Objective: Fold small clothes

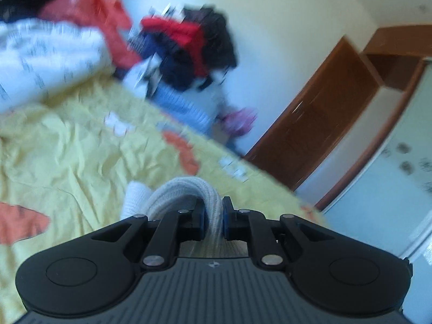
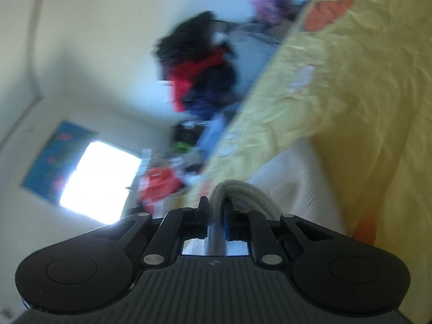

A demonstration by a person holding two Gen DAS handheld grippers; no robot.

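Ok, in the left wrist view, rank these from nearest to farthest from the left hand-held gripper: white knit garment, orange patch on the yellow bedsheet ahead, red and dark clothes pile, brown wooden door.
1. White knit garment, clamped in the left hand-held gripper.
2. Orange patch, just ahead on the yellow bedsheet.
3. Red and dark clothes pile beyond the bed's edge, and brown wooden door to the right: too close to call.

- You have a small white knitted garment (image 1: 186,189), ribbed in texture, over the yellow bed sheet (image 1: 67,148).
- In the left wrist view, its edge is bunched into a thick arched roll and pinched between the fingers.
- In the right wrist view, the garment (image 2: 291,189) spreads flatter over the sheet, one gathered edge pinched too.
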